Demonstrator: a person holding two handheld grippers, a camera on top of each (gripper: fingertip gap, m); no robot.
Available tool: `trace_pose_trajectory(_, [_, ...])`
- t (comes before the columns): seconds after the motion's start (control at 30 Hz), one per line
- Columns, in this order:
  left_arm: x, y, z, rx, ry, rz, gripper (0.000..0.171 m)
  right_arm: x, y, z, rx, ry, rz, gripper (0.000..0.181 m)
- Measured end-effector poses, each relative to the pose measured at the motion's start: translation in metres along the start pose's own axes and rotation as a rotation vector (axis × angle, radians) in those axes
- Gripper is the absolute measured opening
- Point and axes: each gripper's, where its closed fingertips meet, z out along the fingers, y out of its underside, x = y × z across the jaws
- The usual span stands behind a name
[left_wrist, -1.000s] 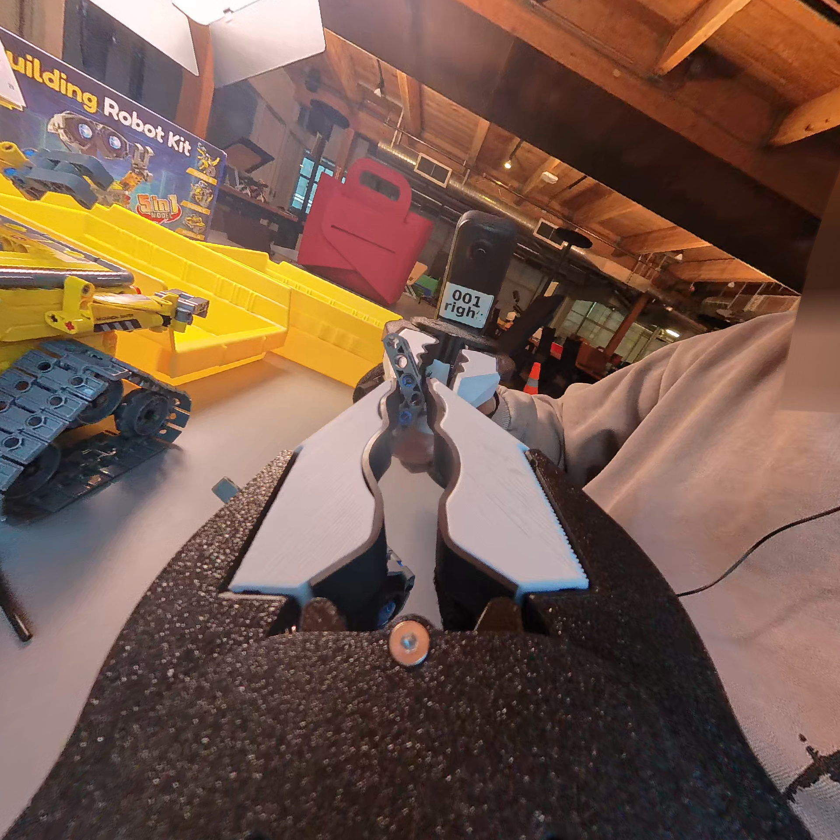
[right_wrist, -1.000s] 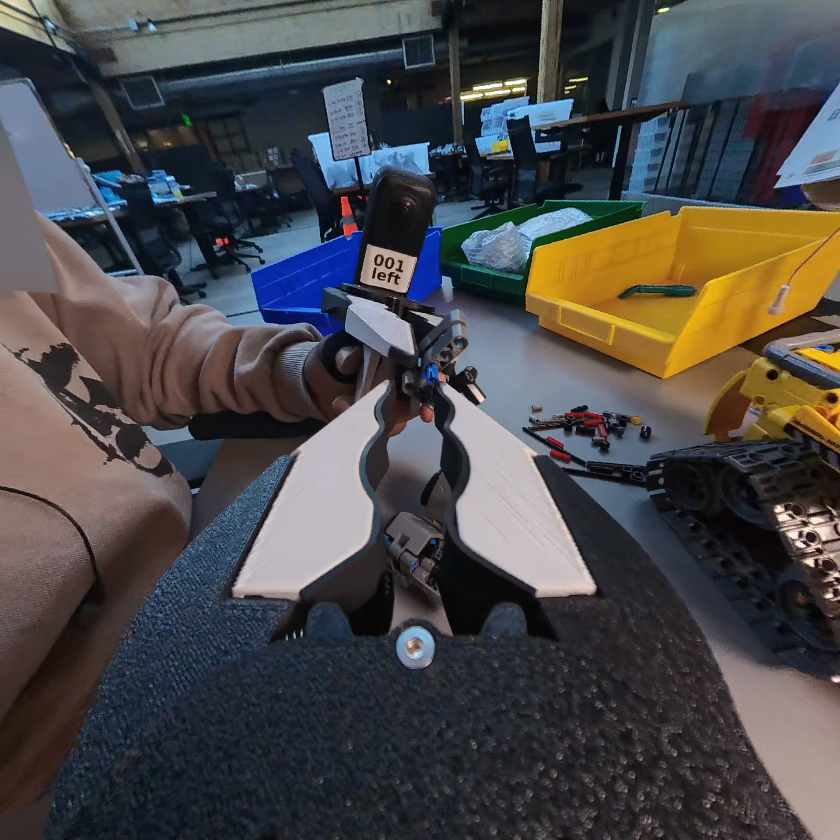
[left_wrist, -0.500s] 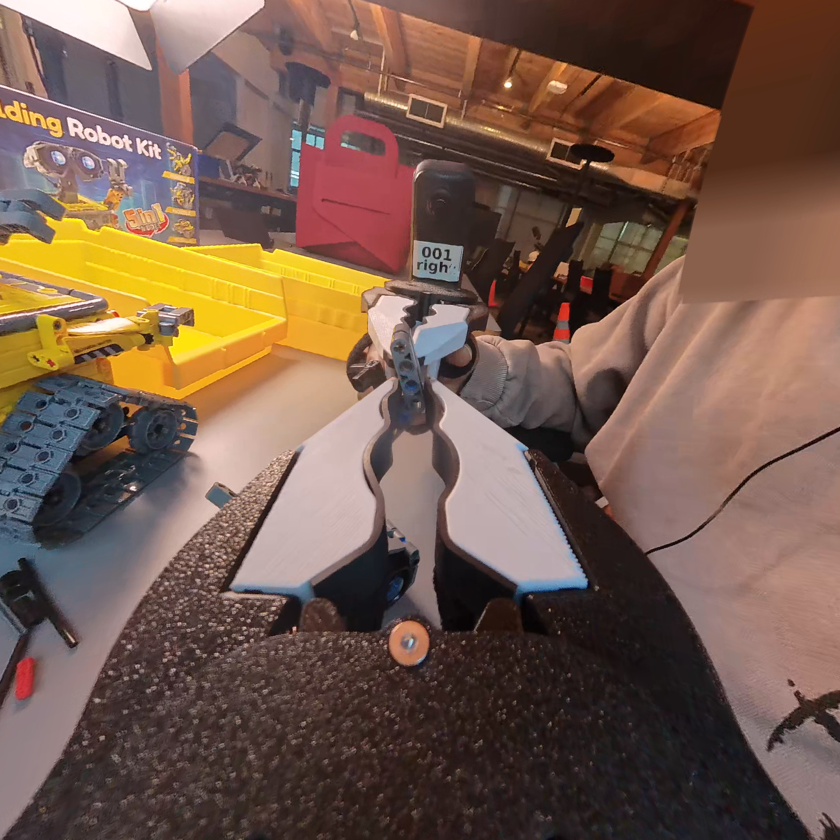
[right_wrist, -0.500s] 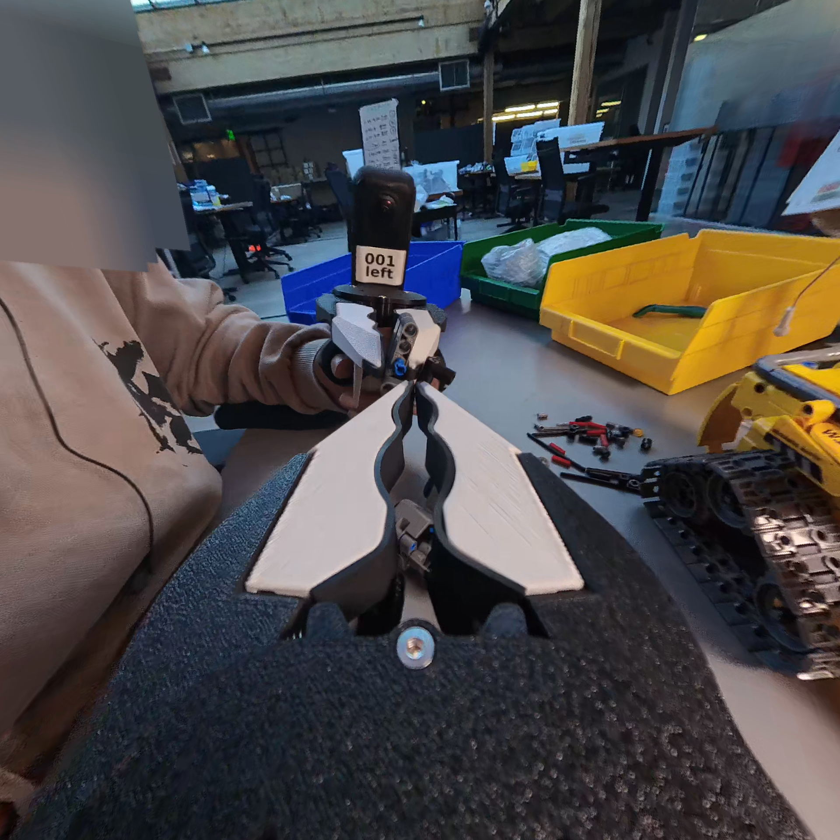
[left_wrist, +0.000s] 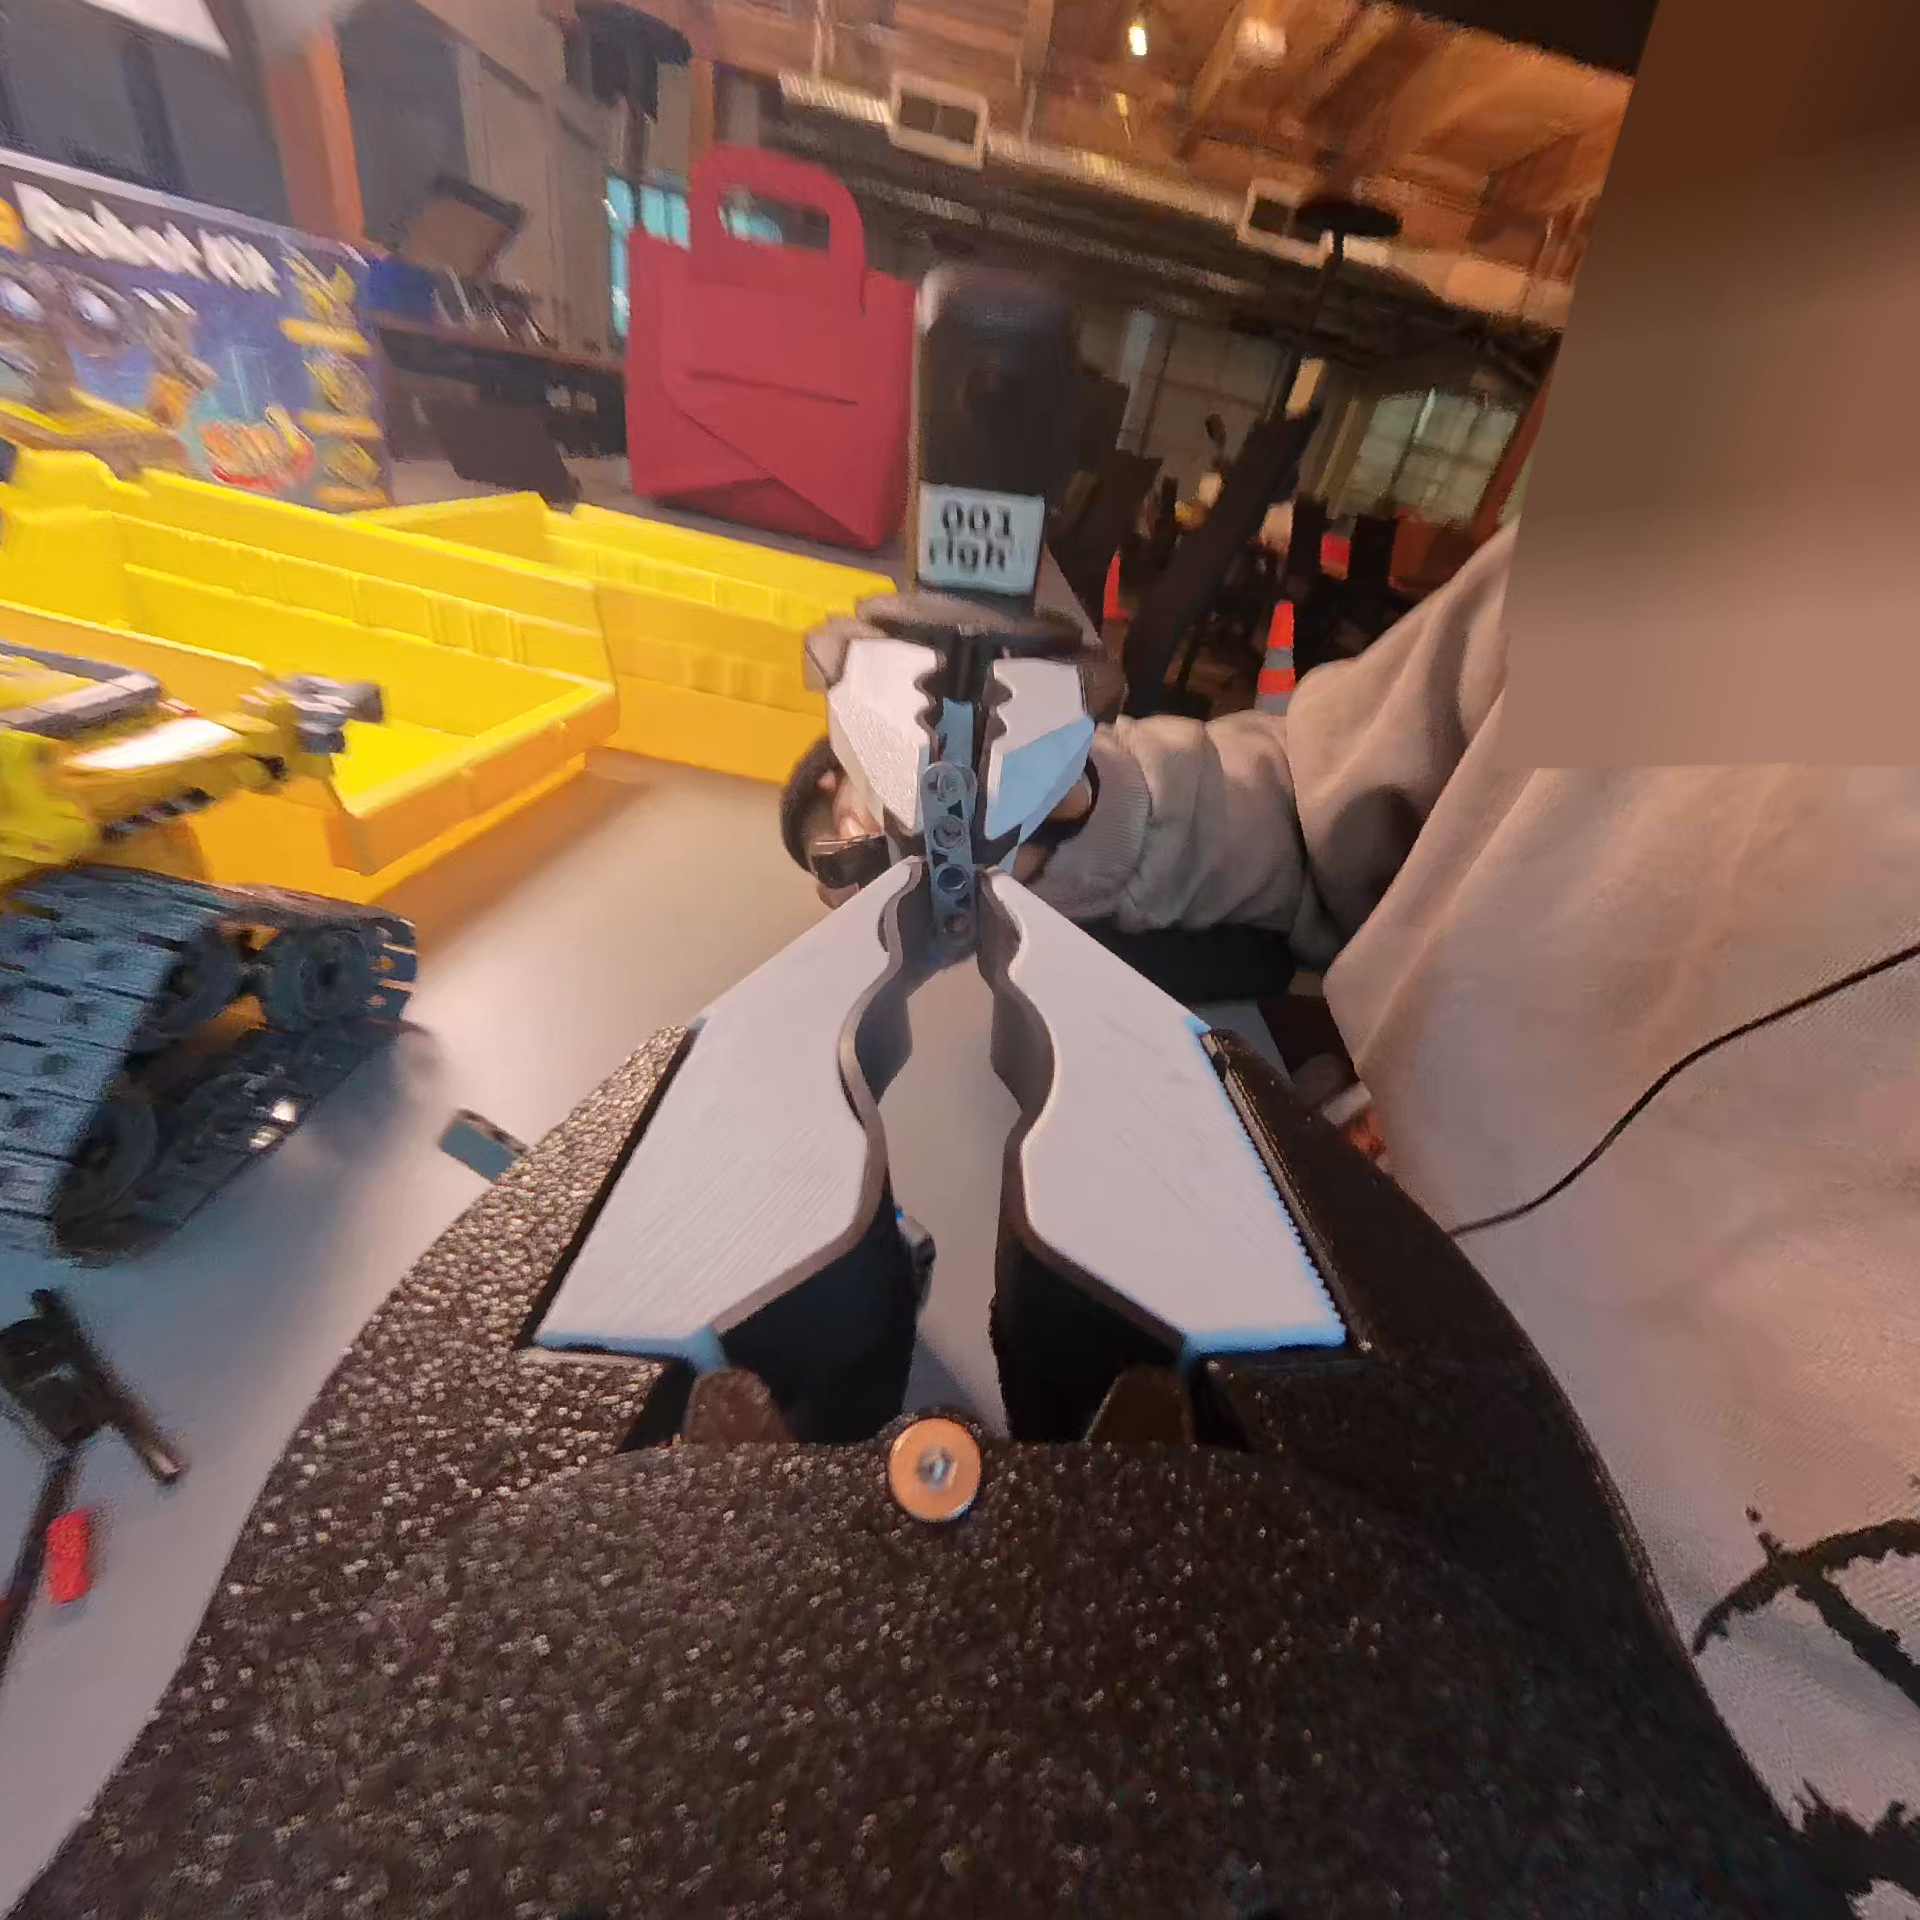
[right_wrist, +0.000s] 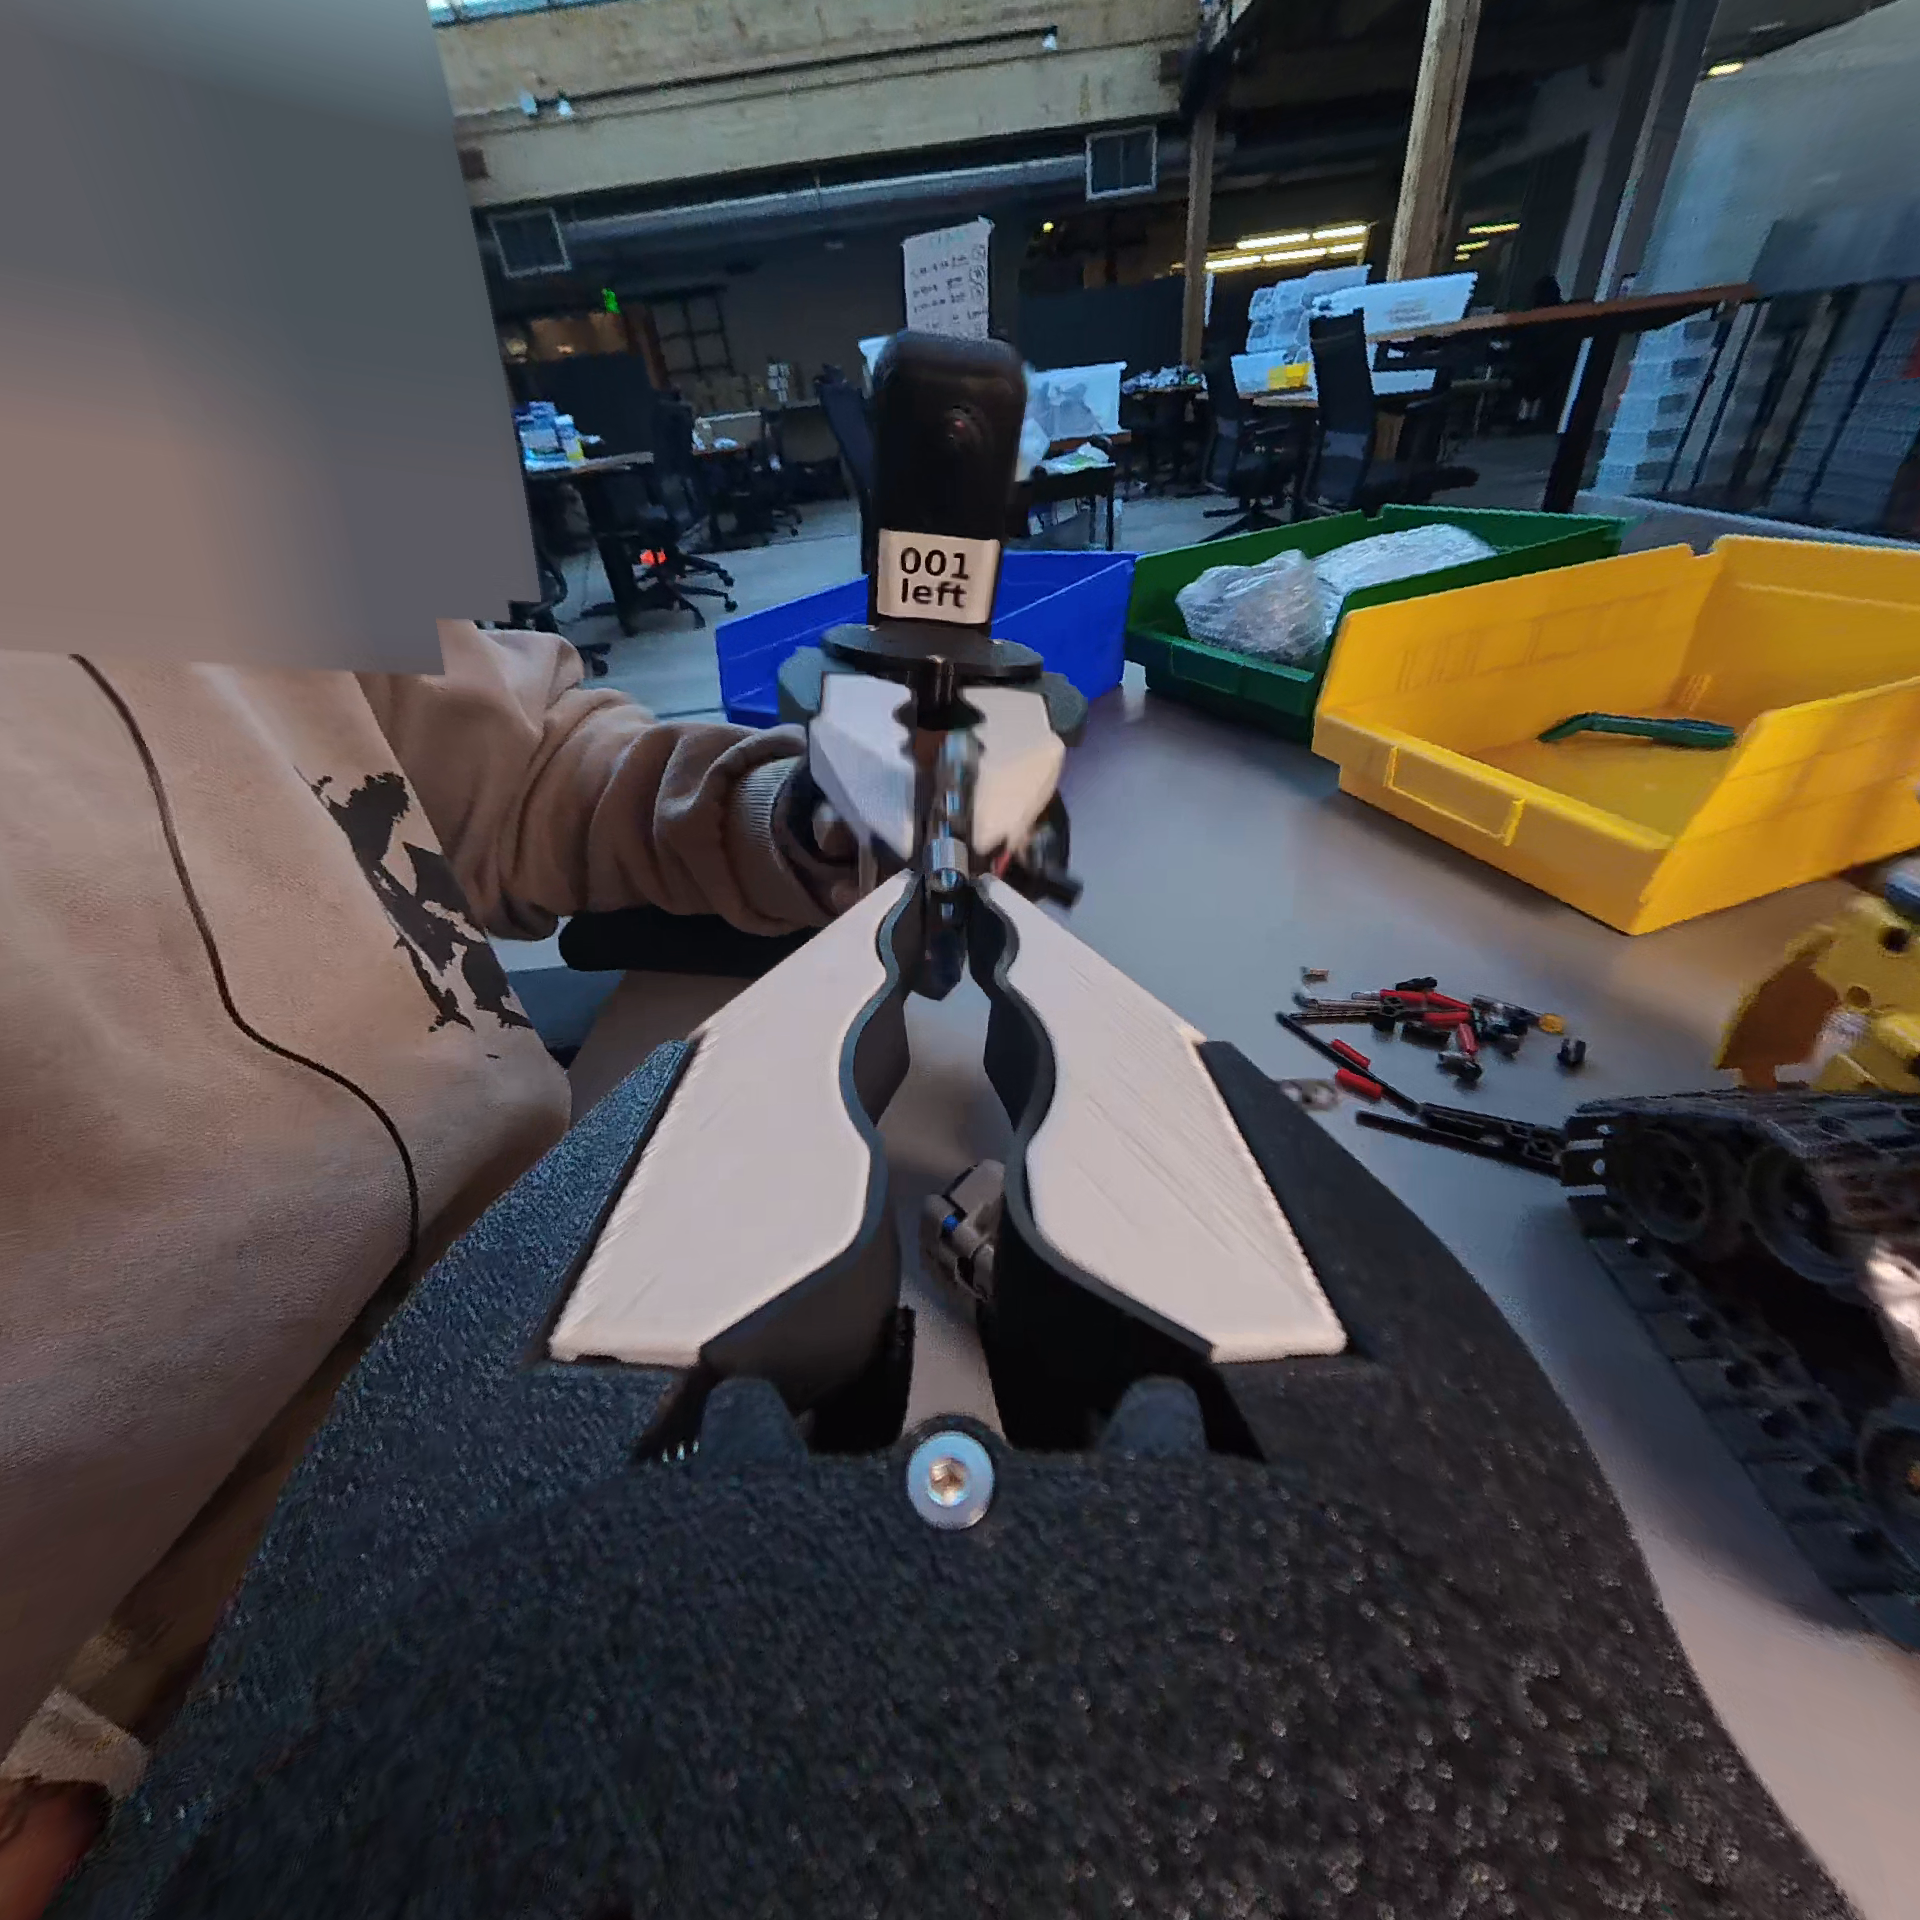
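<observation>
My left gripper (left_wrist: 951, 920) and my right gripper (right_wrist: 943, 920) face each other tip to tip above the grey table. A small grey beam with holes (left_wrist: 951, 831) stands upright between them. My left jaws are shut on its lower end. In the right wrist view the grey piece (right_wrist: 943, 878) is pinched at my right tips, and the left gripper (right_wrist: 935, 769) meets it from the far side. The right gripper (left_wrist: 961, 727) also shows head-on in the left wrist view. A person's sleeved hands hold both grippers.
A yellow tracked toy robot (left_wrist: 156, 935) (right_wrist: 1766, 1174) stands on the table. Yellow bins (left_wrist: 416, 644) (right_wrist: 1621, 748), a green bin (right_wrist: 1247, 644), a blue bin (right_wrist: 1049, 613), a red bag (left_wrist: 769, 374) and a kit box (left_wrist: 177, 353) stand behind. Loose small parts (right_wrist: 1423, 1029) lie nearby. The grippers are tip to tip, or close to it.
Both grippers have swung to face each other head-on and tilted level. The grey beam now stands upright between the tips instead of leaning.
</observation>
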Motion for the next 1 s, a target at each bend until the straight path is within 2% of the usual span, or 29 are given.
trace_pose_trajectory(0.07, [-0.019,-0.036,-0.035,0.18,-0.059,-0.063,0.006,0.022,-0.009,-0.025,0.078,0.063,0.078,0.006])
trace_pose_trajectory(0.1, [-0.026,-0.046,-0.054,0.231,-0.09,-0.06,0.006,0.028,-0.009,-0.033,0.082,0.072,0.093,0.006])
trace_pose_trajectory(0.17, [-0.029,-0.041,-0.065,0.21,-0.116,-0.04,0.006,0.025,-0.004,-0.034,0.065,0.055,0.087,0.007])
trace_pose_trajectory(0.23, [-0.027,-0.033,-0.058,0.188,-0.093,-0.065,0.006,0.017,-0.01,-0.028,0.126,-0.018,0.137,0.007])
trace_pose_trajectory(0.3, [-0.029,-0.02,-0.045,0.094,-0.104,-0.045,0.006,0.007,-0.013,-0.027,0.143,-0.1,0.166,0.007])
trace_pose_trajectory(0.4, [-0.019,0.025,-0.028,-0.186,-0.071,0.04,0.007,0.004,-0.02,-0.034,0.225,-0.169,0.255,0.007])
trace_pose_trajectory(0.47, [-0.006,0.052,-0.021,-0.323,-0.019,0.081,0.008,0.003,-0.024,-0.038,0.264,-0.194,0.293,0.007])
trace_pose_trajectory(0.53, [0.012,0.071,-0.015,-0.413,0.065,0.118,0.008,0.002,-0.026,-0.038,0.279,-0.217,0.312,0.006])
trace_pose_trajectory(0.67, [0.014,0.107,-0.008,-0.569,0.059,0.199,0.007,0.002,-0.031,-0.041,0.331,-0.264,0.389,0.007])
trace_pose_trajectory(0.77, [0.014,0.125,-0.006,-0.646,0.054,0.228,0.007,0.002,-0.03,-0.042,0.338,-0.282,0.418,0.007])
trace_pose_trajectory(0.87, [0.015,0.126,-0.006,-0.655,0.066,0.226,0.018,0.005,-0.023,-0.039,0.303,-0.253,0.403,0.007])
trace_pose_trajectory(0.93, [0.02,0.11,-0.007,-0.571,0.092,0.157,0.024,0.006,-0.015,-0.034,0.243,-0.206,0.345,0.006])
trace_pose_trajectory(1.0, [0.022,0.082,-0.01,-0.435,0.118,0.062,0.022,0.005,-0.003,-0.025,0.155,-0.138,0.234,0.006])
